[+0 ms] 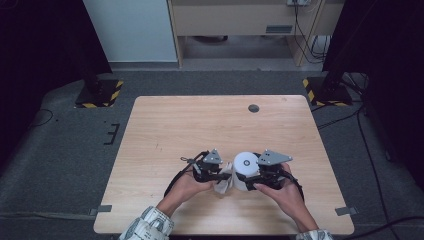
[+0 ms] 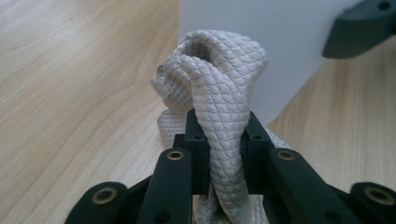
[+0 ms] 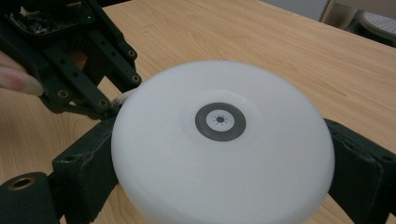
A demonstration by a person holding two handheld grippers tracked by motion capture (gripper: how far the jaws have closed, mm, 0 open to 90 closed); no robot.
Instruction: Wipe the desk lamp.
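Quilted cloth point(image 2: 219, 93) pinched in closed left tool point(image 2: 223, 140), against white cylinder point(image 3: 224, 140) clamped by right tool point(image 3: 219, 186).

A wooden table point(image 1: 165, 120) with a round grommet point(image 1: 253, 108) — two yellow-black striped stand bases point(image 1: 100, 93) behind.

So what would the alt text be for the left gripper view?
The left gripper is shut on a bunched, quilted white cloth that rises between its black jaws over a wooden table. A white round container stands just behind the cloth.
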